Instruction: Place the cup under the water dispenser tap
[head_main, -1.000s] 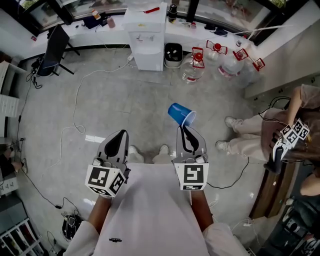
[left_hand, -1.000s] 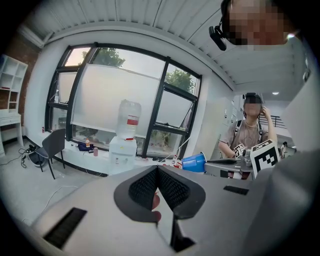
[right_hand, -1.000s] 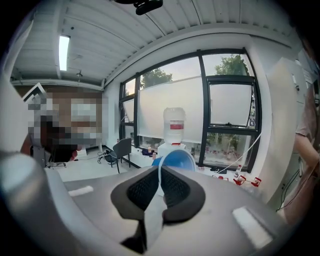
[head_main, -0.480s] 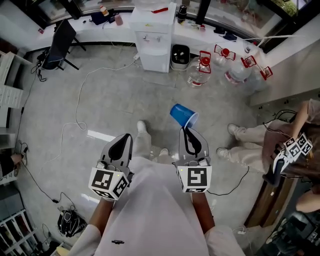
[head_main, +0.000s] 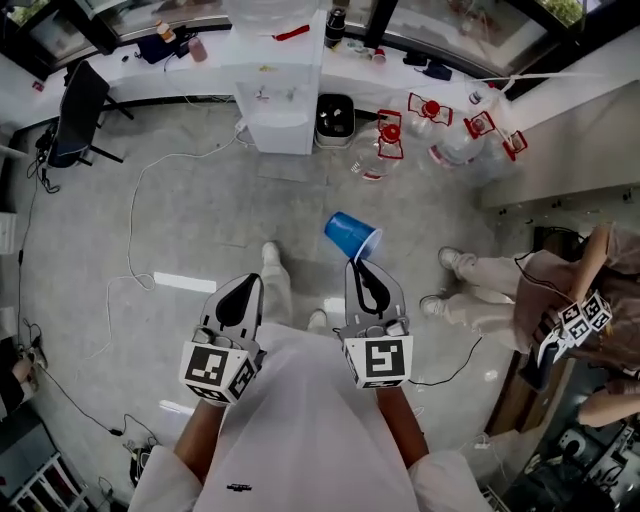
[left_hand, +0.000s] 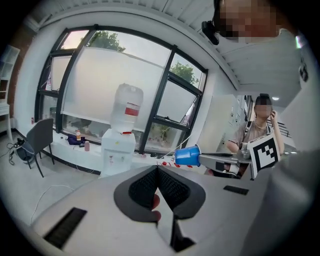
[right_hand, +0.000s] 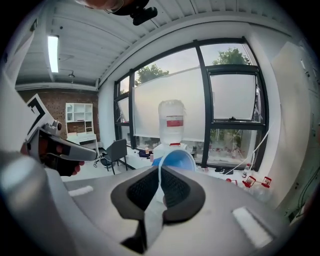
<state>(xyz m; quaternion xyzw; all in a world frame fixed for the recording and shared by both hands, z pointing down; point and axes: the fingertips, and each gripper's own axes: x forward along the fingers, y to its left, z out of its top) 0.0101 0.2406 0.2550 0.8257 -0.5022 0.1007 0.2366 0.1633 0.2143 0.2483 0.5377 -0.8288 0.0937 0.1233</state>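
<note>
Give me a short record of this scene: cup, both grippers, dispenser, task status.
cup: blue, tipped sideways, held in the air by its rim
right gripper: shut on the cup's rim
left gripper: shut, empty
water dispenser: white, well ahead of the cup
task status: cup not yet at the water dispenser

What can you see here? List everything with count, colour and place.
cup: one, blue, held by its rim above the floor
water dispenser: one, white, by the window counter
jugs: several, clear with red handles, floor right of dispenser
bin: one, black, beside the dispenser
chair: one, dark, far left
cable: one, white, across the floor
seated person: one, light trousers, at right
left tongs: one, grey, shut, empty
right tongs: one, grey, shut on the cup
</note>
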